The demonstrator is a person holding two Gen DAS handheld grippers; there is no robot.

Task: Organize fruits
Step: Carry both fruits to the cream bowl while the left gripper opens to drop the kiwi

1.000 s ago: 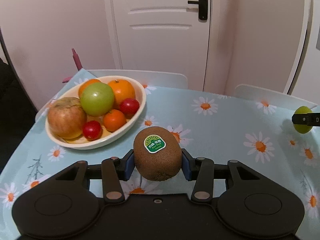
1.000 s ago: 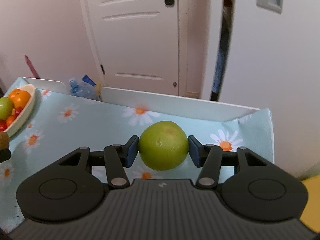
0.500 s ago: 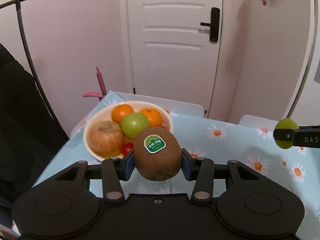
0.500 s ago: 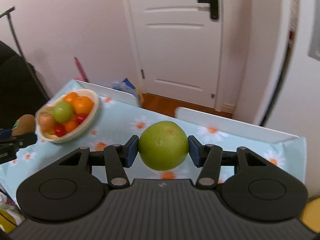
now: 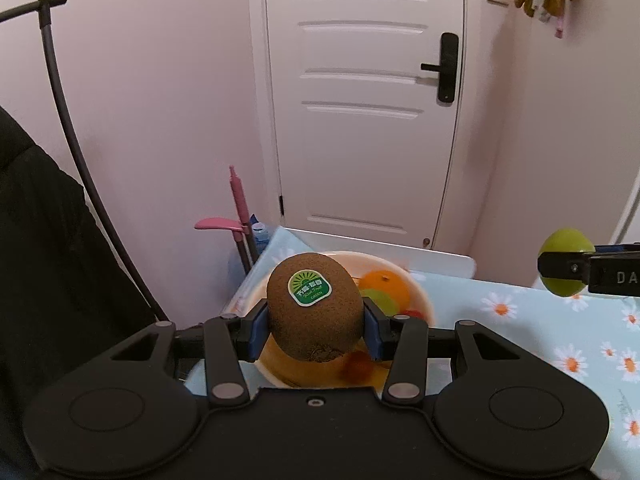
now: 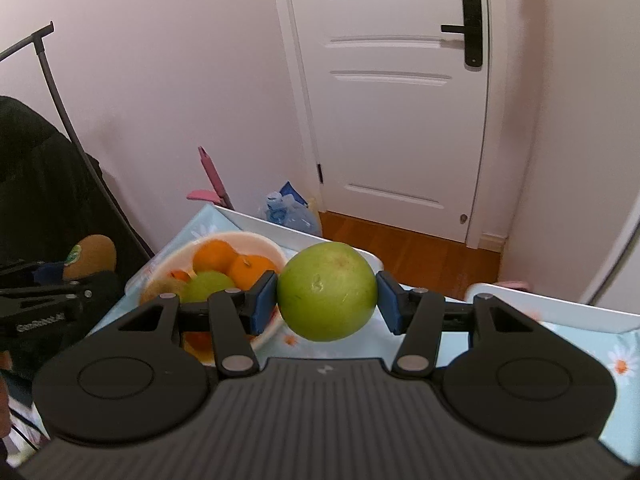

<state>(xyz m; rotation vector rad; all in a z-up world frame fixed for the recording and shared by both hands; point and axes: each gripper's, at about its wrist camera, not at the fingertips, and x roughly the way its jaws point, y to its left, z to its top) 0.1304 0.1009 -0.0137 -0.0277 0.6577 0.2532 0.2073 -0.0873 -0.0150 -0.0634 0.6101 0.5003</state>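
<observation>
My left gripper point(image 5: 316, 326) is shut on a brown kiwi point(image 5: 314, 308) with a green sticker, held above the near side of the white fruit bowl point(image 5: 424, 300). My right gripper point(image 6: 326, 304) is shut on a green apple point(image 6: 327, 291), held above the table to the right of the bowl point(image 6: 264, 246). The bowl holds oranges point(image 6: 214, 256), a green fruit point(image 6: 208, 285) and small red fruits. The green apple also shows in the left wrist view point(image 5: 565, 267), and the kiwi shows in the right wrist view point(image 6: 90, 255).
The table has a light blue daisy cloth point(image 5: 520, 320) and white chair backs point(image 6: 560, 312) at its far edge. A black garment point(image 5: 48, 260) hangs left of the table. A pink tool point(image 5: 240, 212) and plastic bottles point(image 6: 290, 210) stand by the wall.
Both grippers have lifted and swung left toward the bowl, fruits still held. The bowl now sits right under the kiwi and closer to the green apple.
</observation>
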